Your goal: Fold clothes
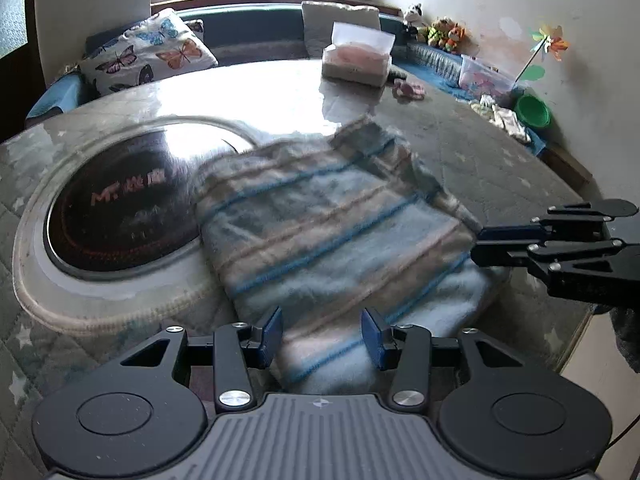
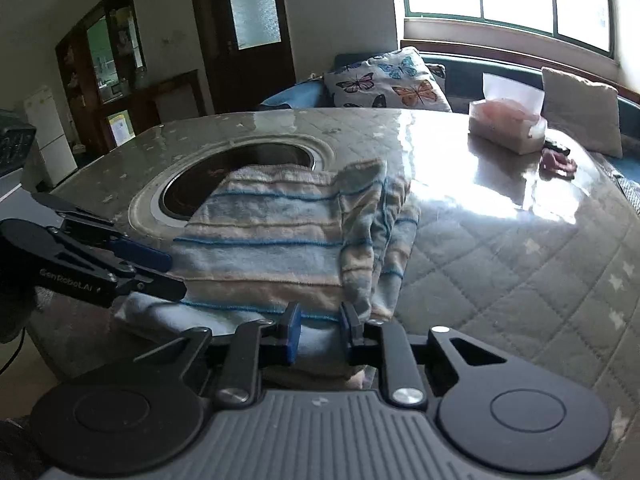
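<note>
Left wrist view: folded striped garment (image 1: 332, 220) on quilted table (image 1: 500, 152), partly over round cooktop (image 1: 120, 208). Left gripper (image 1: 322, 334) jaws apart above near edge. Right gripper (image 2: 319, 330) jaws apart, empty.

Your counter (image 2: 500, 248) is a round one under a grey quilted, star-printed cover with a glossy sheet over it. A dark round hob (image 1: 120, 208) is set into its middle. The folded striped cloth (image 1: 332, 232) lies partly over the hob's edge. At the far side sit a tissue pack (image 1: 358, 60) and a small pink item (image 1: 408, 90).
</note>
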